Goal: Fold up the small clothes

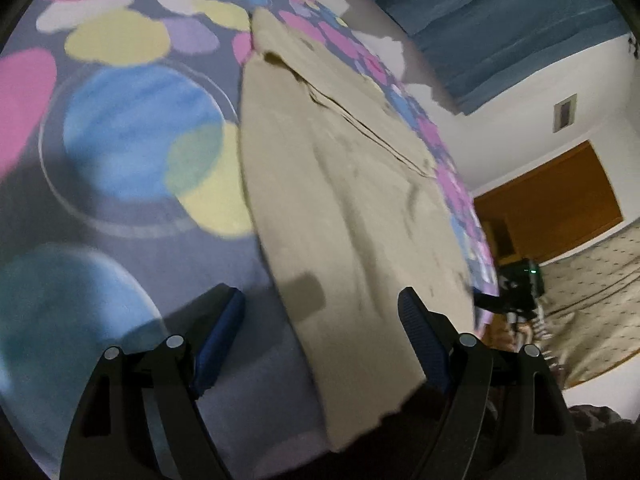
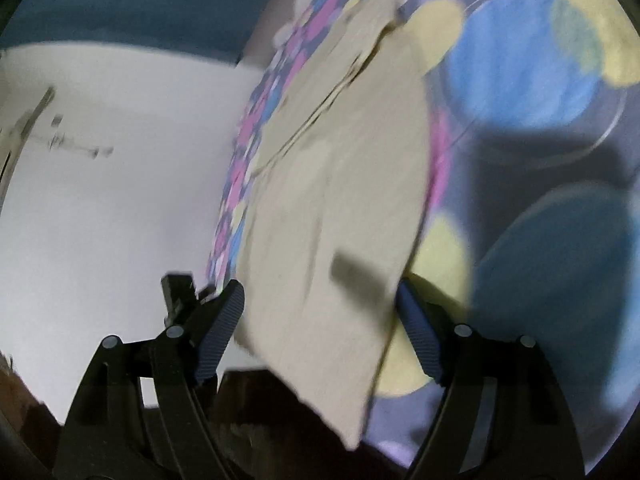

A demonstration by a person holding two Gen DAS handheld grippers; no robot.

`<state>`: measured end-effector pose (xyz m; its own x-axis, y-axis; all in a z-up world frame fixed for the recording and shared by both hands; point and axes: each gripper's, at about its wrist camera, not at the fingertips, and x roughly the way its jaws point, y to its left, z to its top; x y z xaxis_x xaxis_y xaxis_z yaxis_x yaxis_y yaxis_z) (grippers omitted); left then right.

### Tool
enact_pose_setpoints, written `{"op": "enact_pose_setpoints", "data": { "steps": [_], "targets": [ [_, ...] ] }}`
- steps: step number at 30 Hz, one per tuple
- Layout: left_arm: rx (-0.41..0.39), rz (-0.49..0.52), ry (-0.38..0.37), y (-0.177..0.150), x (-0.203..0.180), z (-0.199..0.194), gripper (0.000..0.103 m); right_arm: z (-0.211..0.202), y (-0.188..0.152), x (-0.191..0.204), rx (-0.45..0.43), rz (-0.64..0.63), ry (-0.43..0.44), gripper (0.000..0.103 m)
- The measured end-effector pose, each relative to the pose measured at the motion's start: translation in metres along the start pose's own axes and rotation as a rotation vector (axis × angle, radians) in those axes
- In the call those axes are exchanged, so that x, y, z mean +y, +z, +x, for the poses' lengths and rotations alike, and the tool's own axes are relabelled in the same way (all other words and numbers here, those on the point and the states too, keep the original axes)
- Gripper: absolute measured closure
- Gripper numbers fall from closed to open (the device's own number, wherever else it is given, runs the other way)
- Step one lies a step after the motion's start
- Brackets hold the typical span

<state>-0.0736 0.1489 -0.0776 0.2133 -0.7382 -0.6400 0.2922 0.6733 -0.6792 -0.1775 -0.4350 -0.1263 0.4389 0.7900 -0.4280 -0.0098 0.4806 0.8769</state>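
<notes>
Both views blurred. Beige garment (image 1: 344, 216) lies flat on a bedspread (image 1: 120, 128) printed with pink, yellow, blue and lilac blobs on grey-purple. In the left wrist view the garment runs from upper centre down to the bottom centre of the frame, with a folded layer and seam edges toward its upper right; its near edge overhangs the bedspread's edge at bottom centre.

Left gripper (image 1: 322, 324): jaws spread wide, nothing between the pads, blue ribbed fingertips (image 1: 222, 332) apart from the cloth as far as can be told. Left pad sits over bare bedspread, right pad over the garment's lower right part. Not gripping anything.

Right gripper (image 2: 320, 320): jaws wide apart, pads not pressing on the cloth. Garment (image 2: 340, 208) fills the frame centre between and beyond the fingers; its lower corner hangs at bottom centre. Holding nothing. Contact with the fabric cannot be told through the blur.

Right side of the left view: white wall (image 1: 520, 120), blue curtain (image 1: 500, 20) at top, brown wooden panel (image 1: 552, 200), patterned rug (image 1: 592, 300), the other gripper, dark, at mid right.
</notes>
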Motion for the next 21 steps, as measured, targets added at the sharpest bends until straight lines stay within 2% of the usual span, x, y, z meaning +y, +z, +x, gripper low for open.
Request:
{"op": "enact_pose_setpoints", "data": {
  "steps": [2, 6, 9, 12, 15, 21],
  "targets": [
    [0.004, 0.009, -0.009, -0.007, -0.005, 0.001, 0.025, 0.008, -0.006, 0.006, 0.024, -0.015, 0.022, 0.025],
    [0.041, -0.020, -0.105, -0.019, -0.010, 0.006, 0.025, 0.017, -0.012, 0.011, 0.053, -0.013, 0.078, 0.024],
    [0.047, 0.028, -0.094, -0.022, -0.019, 0.013, 0.025, 0.022, -0.016, 0.015, 0.072, -0.026, 0.109, 0.021],
    [0.071, 0.050, -0.127, -0.023, -0.026, 0.019, 0.025, 0.027, -0.021, 0.019, 0.086, -0.020, 0.163, 0.018],
    [0.085, 0.087, -0.119, -0.026, -0.034, 0.023, 0.025, 0.032, -0.021, 0.023, 0.100, -0.028, 0.181, 0.018],
    [0.086, 0.037, -0.178, -0.024, -0.023, 0.018, 0.026, 0.036, -0.024, 0.024, 0.119, -0.009, 0.221, 0.018]
  ]
}}
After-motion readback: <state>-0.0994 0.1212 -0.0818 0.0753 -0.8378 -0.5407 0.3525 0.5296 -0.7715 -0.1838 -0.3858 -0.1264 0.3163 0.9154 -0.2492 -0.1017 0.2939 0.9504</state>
